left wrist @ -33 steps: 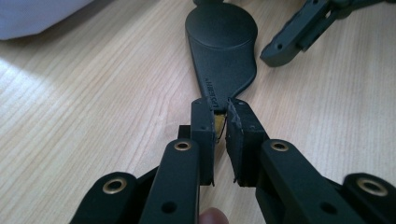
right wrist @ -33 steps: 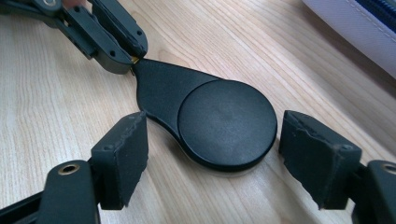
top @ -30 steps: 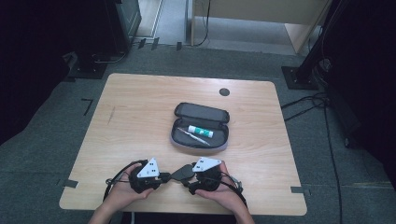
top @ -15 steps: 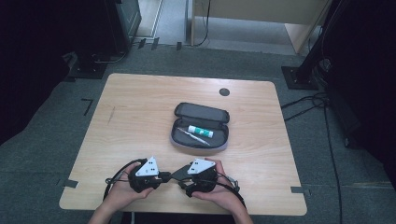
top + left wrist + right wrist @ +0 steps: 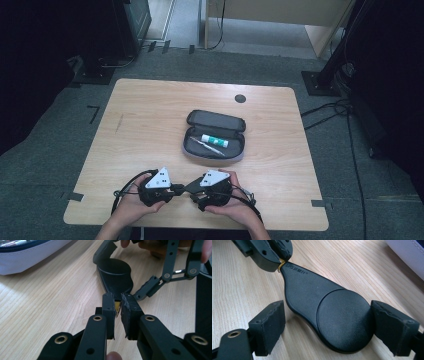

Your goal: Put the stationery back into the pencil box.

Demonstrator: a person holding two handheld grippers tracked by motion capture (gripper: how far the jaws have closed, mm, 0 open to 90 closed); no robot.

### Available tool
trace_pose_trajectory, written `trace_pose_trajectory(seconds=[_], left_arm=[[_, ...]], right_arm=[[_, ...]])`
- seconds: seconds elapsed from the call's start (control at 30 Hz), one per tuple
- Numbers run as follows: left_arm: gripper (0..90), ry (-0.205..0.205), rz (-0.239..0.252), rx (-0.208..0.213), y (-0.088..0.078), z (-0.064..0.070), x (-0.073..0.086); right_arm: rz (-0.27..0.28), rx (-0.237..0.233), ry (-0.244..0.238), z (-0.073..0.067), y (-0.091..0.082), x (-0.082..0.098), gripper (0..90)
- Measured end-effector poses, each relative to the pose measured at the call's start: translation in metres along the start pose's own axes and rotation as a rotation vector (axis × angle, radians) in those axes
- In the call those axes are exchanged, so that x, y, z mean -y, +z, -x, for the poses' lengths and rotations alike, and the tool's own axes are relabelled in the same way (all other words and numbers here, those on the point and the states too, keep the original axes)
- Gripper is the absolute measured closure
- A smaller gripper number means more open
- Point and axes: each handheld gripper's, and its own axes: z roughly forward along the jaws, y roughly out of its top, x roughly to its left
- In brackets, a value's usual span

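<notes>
A black teardrop-shaped object [image 5: 191, 187] lies on the wooden table [image 5: 150, 115] near its front edge, between my two grippers. My left gripper [image 5: 118, 305] is shut on the gold tab [image 5: 117, 307] at the object's narrow end [image 5: 294, 272]. My right gripper [image 5: 329, 325] straddles the round end [image 5: 344, 317]. Its jaws have just been opening. One pad [image 5: 269, 325] stands clear of the object and the other pad [image 5: 392, 327] sits right at its edge. In the high view the left gripper [image 5: 181, 189] and right gripper [image 5: 199, 190] point at each other.
An open grey pencil case [image 5: 215, 118] lies mid-table, holding a green-and-white tube [image 5: 215, 140] and a pen [image 5: 207, 148]. A dark round grommet [image 5: 240, 98] sits near the far edge. Cables trail from both grippers over the front edge.
</notes>
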Motion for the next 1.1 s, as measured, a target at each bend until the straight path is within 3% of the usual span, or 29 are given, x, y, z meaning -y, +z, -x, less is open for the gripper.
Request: trace_pose_trajectory(seconds=[1.1], left_arm=[[81.9, -0.008, -0.007, 0.033, 0.0012, 0.0034, -0.0044]], right_arm=[[0.008, -0.013, -0.011, -0.0018, 0.0004, -0.0005, 17.8]])
